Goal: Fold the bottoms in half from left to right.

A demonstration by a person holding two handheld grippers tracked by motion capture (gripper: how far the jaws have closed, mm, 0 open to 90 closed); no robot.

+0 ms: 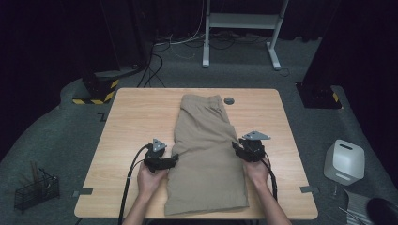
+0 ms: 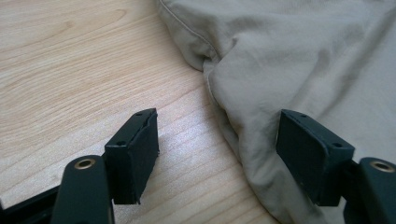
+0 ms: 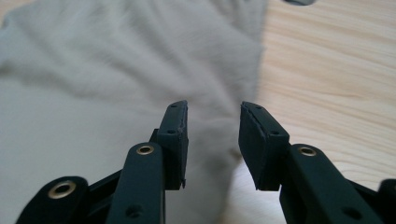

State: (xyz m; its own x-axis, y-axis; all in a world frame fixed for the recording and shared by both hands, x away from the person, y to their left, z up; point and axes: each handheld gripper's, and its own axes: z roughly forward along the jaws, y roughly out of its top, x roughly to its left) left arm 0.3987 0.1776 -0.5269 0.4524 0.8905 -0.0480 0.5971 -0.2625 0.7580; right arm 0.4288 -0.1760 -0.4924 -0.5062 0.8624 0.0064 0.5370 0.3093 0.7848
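both grippers sit at mid-length of the shorts (image 1: 206, 154), which lie folded lengthwise down the middle of the table (image 1: 126, 117), hem at the near edge, waistband toward the far edge.

left gripper (image 1: 165, 161) at the shorts' left side — jaws wide open, one pad on bare wood, the other over the cloth edge, nothing pinched. right gripper (image 1: 248, 152) at the right side, jaws abt half open, nothing between them, hovering over the fabric edge.

step in hand, i'd judge: between grips in a fold — one fold looks done and both tools are lining up for the next. next move calls for both to pinch the side edges thru all layers, evenly, then carry them across w/o dragging.

room: wide bare wood left and right of the shorts; a grey disc (image 1: 229, 100) sits by the waistband near the far edge.
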